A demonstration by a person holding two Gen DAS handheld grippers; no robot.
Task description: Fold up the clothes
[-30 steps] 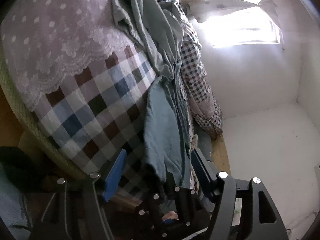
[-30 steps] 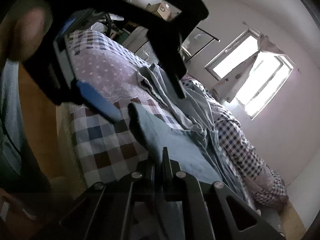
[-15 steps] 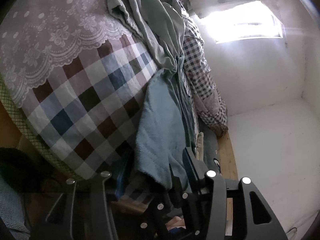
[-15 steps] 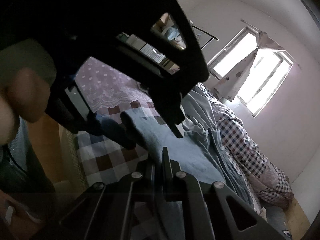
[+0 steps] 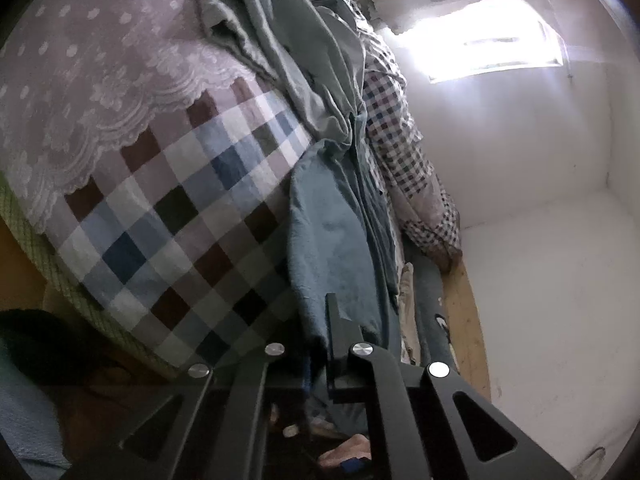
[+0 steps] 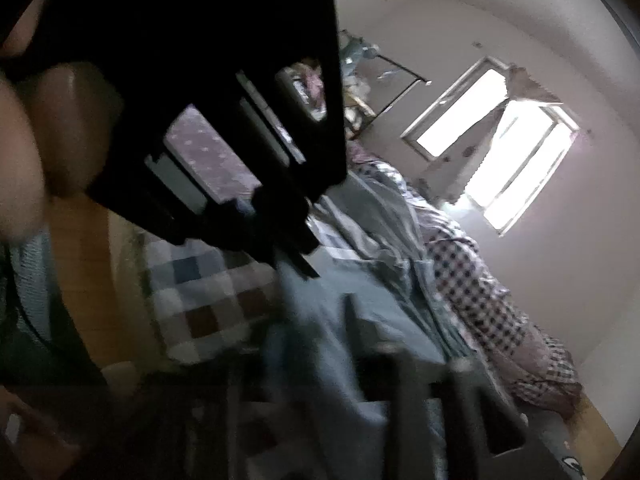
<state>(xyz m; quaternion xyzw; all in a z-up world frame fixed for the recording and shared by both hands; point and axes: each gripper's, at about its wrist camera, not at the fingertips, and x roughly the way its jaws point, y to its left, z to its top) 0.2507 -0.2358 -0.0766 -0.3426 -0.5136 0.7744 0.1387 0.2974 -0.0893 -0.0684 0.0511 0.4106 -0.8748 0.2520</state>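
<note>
The blue garment (image 5: 332,232) lies along the bed (image 5: 168,216), draped over the check cover near its edge, with a heap of greyer cloth (image 5: 288,40) and a small-check quilt (image 5: 400,152) piled behind it toward the window (image 5: 492,32). The left gripper (image 5: 320,344) is clenched on the near hem of the garment — the cloth runs straight down into its closed jaws. In the right wrist view the left gripper (image 6: 280,216) looms dark and close, a hand (image 6: 60,128) wrapped round its handle at the left of the picture.

The right gripper (image 6: 312,344) is blurred; its jaws are opening, and the garment (image 6: 320,320) lies between them, though I cannot tell whether the pads still touch it.

To my eye this is a handover at the hem: one side takes the grip, the other lets go. No fold shows in the garment yet, so the task looks early. The next move, I'd judge, calls for the right gripper to find a second point along the hem — well apart from the left — so the garment can be lifted flat and laid over itself without dragging the heap behind it.
</note>
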